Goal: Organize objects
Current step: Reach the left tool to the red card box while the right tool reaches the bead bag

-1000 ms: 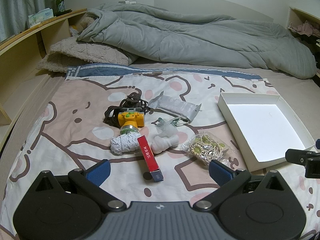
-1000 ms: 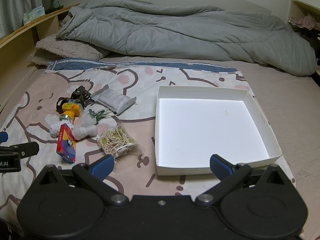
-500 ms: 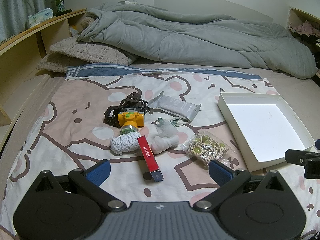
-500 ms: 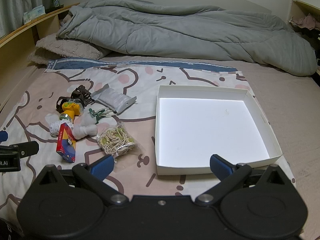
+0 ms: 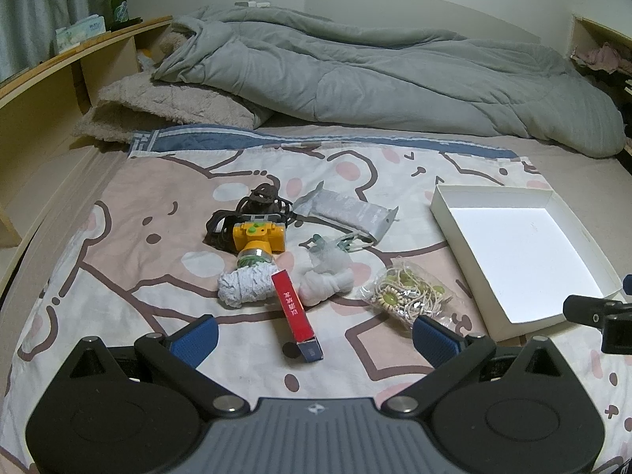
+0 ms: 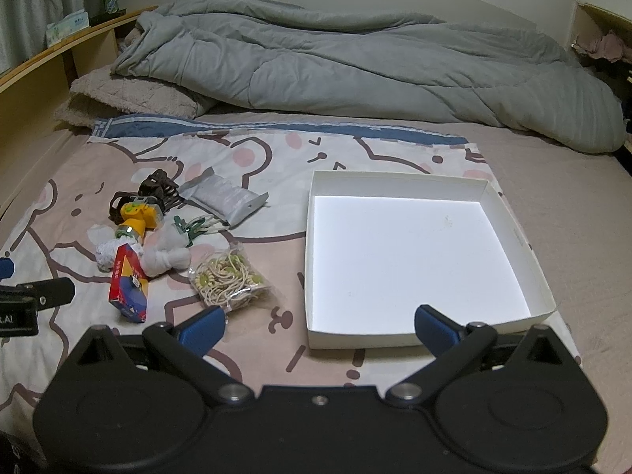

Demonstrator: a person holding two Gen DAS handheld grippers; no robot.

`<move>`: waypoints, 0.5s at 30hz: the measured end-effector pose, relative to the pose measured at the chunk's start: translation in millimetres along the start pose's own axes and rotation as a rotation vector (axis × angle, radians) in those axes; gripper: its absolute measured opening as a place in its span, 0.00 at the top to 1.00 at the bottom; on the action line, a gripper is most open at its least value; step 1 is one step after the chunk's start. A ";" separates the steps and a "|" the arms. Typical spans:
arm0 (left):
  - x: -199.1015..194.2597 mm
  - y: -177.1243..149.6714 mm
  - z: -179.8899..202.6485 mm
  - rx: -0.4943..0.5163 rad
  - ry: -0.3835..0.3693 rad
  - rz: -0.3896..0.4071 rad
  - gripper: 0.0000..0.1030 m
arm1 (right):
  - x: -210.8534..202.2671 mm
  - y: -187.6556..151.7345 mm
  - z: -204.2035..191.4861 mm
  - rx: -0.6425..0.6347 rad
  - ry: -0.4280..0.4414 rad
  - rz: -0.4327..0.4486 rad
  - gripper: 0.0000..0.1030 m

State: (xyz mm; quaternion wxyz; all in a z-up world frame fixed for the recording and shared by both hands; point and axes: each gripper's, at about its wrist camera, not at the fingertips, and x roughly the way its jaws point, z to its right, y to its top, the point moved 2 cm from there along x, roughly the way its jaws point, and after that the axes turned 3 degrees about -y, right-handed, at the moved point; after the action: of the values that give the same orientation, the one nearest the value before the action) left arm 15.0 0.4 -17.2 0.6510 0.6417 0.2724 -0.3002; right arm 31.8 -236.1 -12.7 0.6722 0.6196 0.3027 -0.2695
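A cluster of small items lies on the patterned bed sheet: a red box [image 5: 294, 308] [image 6: 128, 284], a yellow toy camera [image 5: 258, 235] [image 6: 138, 213], two rolled white cloths [image 5: 245, 286] [image 5: 326, 282], a clear bag of beads [image 5: 407, 294] [image 6: 231, 278], a grey pouch [image 5: 347, 211] [image 6: 227, 199] and a dark brown strap [image 5: 260, 199]. An empty white box lid [image 5: 450, 221] [image 6: 312, 339] sits to the right. My left gripper [image 5: 314, 333] hovers open just short of the red box. My right gripper [image 6: 320, 326] hovers open at the lid's near edge.
A rumpled grey duvet [image 5: 375, 75] and a beige pillow [image 5: 166, 106] fill the head of the bed. A wooden shelf [image 5: 59, 75] runs along the left, with a green bottle [image 5: 118, 0] and a tissue pack. Bare sheet lies left of the cluster.
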 end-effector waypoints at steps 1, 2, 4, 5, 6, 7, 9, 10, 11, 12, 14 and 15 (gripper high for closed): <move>1.7 2.5 0.4 0.001 0.000 0.001 0.00 | 0.0 0.8 0.2 0.000 0.006 0.002 0.00; 2.1 3.5 0.5 0.002 -0.001 0.002 0.00 | 0.4 3.2 0.5 0.003 0.014 0.003 0.00; 0.7 6.9 -0.7 -0.002 -0.008 0.005 0.00 | 1.2 7.3 0.9 0.005 0.033 0.009 0.00; 4.9 10.4 -1.3 -0.006 -0.011 0.006 0.00 | 1.5 9.4 0.8 0.003 0.042 0.016 0.00; 7.4 13.7 -3.0 -0.011 -0.011 0.007 0.00 | 2.2 12.4 0.2 -0.001 0.049 0.025 0.00; 9.2 16.4 -4.9 -0.014 -0.007 0.009 0.00 | 2.7 15.0 -0.8 -0.008 0.053 0.036 0.00; 12.3 20.2 -7.3 -0.015 0.000 0.014 0.00 | 4.1 21.1 -4.6 -0.027 0.062 0.057 0.00; 14.4 22.4 -8.5 -0.015 0.003 0.016 0.00 | 5.8 24.6 -6.7 -0.039 0.067 0.070 0.00; 16.7 24.7 -9.7 -0.018 0.004 0.016 0.00 | 7.3 27.4 -8.9 -0.055 0.070 0.088 0.00; 18.7 26.3 -9.9 -0.020 0.002 0.015 0.00 | 8.5 30.1 -11.2 -0.069 0.069 0.104 0.00; 25.3 30.4 -12.3 -0.030 -0.008 0.012 0.00 | 12.9 35.1 -16.8 -0.107 0.072 0.133 0.00; 27.9 31.6 -13.0 -0.035 -0.009 0.011 0.00 | 16.1 37.6 -19.7 -0.124 0.077 0.142 0.00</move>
State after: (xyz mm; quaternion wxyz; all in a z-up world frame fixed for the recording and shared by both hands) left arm 57.5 12.1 -17.0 0.6649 0.6304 0.2713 -0.2947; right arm 68.9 -213.0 -0.3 0.7147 0.6065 0.2997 -0.1778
